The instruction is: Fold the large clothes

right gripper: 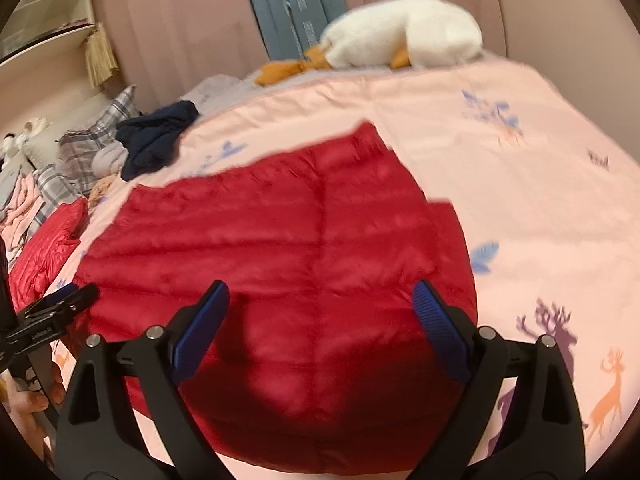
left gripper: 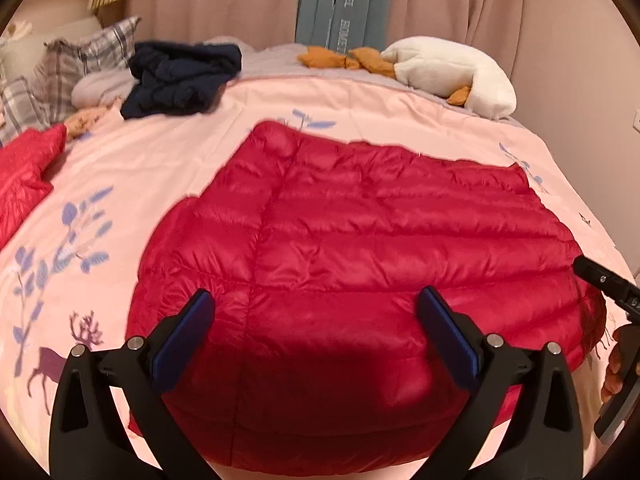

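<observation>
A red quilted down jacket [left gripper: 360,240] lies flat in a folded block on the pink bedspread [left gripper: 160,152]; it also shows in the right wrist view [right gripper: 280,248]. My left gripper [left gripper: 316,304] is open and empty, hovering over the jacket's near part. My right gripper [right gripper: 320,296] is open and empty above the jacket's near right part. The right gripper shows at the right edge of the left wrist view [left gripper: 608,284]. The left gripper shows at the left edge of the right wrist view [right gripper: 52,312].
A second red garment [left gripper: 24,176] lies at the bed's left edge. A dark navy garment [left gripper: 180,76] and plaid pillows [left gripper: 76,60] lie at the far left. A white plush goose [left gripper: 452,68] lies at the far side by the curtains.
</observation>
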